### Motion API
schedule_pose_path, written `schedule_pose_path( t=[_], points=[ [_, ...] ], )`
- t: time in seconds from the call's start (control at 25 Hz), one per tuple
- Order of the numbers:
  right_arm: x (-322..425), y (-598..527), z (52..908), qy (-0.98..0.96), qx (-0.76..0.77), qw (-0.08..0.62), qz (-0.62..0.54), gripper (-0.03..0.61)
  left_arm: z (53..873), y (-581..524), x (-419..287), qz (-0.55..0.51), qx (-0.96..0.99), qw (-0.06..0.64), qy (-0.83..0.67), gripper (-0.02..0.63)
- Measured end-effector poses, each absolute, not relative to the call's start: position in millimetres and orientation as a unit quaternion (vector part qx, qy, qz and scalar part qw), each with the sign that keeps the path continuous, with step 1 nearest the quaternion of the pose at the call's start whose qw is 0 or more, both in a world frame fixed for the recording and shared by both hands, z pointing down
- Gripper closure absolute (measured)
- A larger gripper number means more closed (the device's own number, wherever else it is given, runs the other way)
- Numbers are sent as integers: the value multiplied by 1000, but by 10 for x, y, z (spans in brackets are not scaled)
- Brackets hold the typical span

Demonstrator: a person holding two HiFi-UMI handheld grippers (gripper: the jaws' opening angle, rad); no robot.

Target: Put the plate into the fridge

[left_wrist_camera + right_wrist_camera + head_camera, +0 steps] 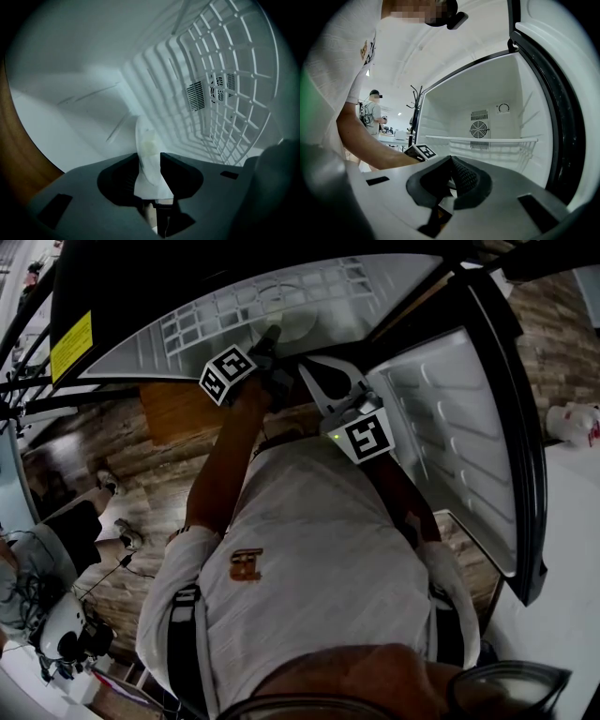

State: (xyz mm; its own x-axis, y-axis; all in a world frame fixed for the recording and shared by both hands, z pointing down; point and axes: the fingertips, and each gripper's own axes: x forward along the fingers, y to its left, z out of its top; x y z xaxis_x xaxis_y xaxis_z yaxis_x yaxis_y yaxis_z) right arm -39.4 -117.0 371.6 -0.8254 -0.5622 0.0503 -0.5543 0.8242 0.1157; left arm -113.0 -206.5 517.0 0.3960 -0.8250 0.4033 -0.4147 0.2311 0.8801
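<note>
While the fridge point(459, 93) and its wire shelf point(234, 93) hold the plate point(145, 140), your left gripper point(149, 159) has its jaws wide around the rim without pinching it. Pull back crooked and a jaw could hook that rim and drag the plate off; your right gripper point(451, 161) is closed and empty.

Wood plank floor point(141, 456) below the left gripper point(272, 336); white counter point(562, 549) right of the right gripper point(451, 160); coat stand point(415, 101), table point(389, 138) and ceiling lights point(399, 114) far to its left
</note>
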Motion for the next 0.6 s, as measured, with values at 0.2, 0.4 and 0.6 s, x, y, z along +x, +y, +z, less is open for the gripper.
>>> schedule_pose_path(
  t=[0.2, 0.4, 0.6],
  points=[
    [-394, -1174, 3723, -954, 292, 39, -48, 546, 5167, -2050, -1073, -130, 626, 576, -510, 466],
    [-402, -1181, 3730, -955, 290, 38, -46, 546, 5180, -2017, -1016, -76, 651, 562, -504, 449],
    [-409, -1185, 3738, -956, 288, 36, -44, 546, 5196, -1997, -980, -16, 676, 535, -507, 449]
  ],
)
